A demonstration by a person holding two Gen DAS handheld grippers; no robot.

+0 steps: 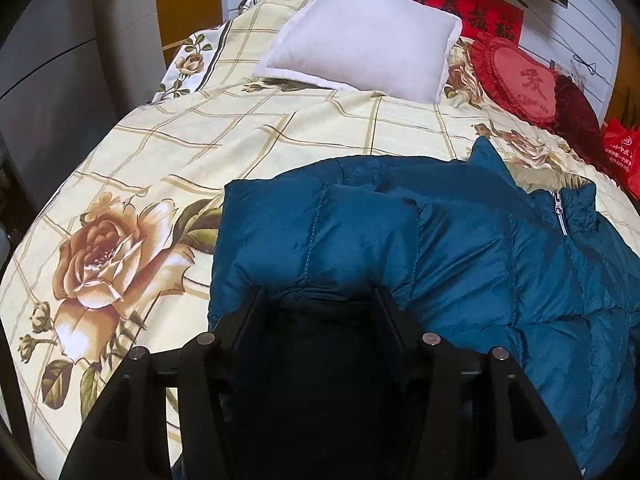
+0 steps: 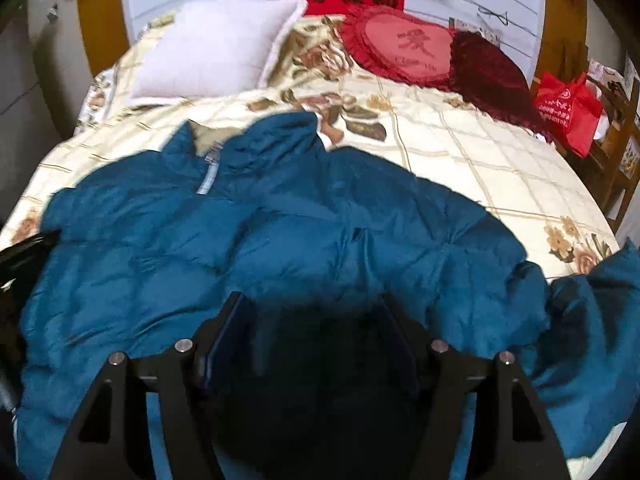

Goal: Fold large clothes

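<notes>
A large teal puffer jacket [image 1: 460, 232] lies on the bed, its zipped collar [image 1: 568, 208] toward the pillows. My left gripper [image 1: 320, 300] has its fingers wide apart with a folded sleeve bulging between them. In the right wrist view the jacket [image 2: 240, 232] spreads across the bed, collar [image 2: 248, 140] at the far left. My right gripper [image 2: 312, 304] also stands wide open with puffy fabric bunched between the fingers. A sleeve [image 2: 592, 320] trails to the right. The left gripper shows at that view's left edge [image 2: 24, 252].
The bed has a cream floral checked cover [image 1: 180, 152]. A white pillow [image 1: 360, 40], a red heart cushion [image 1: 516, 80] and a dark red cushion [image 2: 492, 76] lie at the head. A red bag [image 2: 568, 108] sits on a wooden chair to the right.
</notes>
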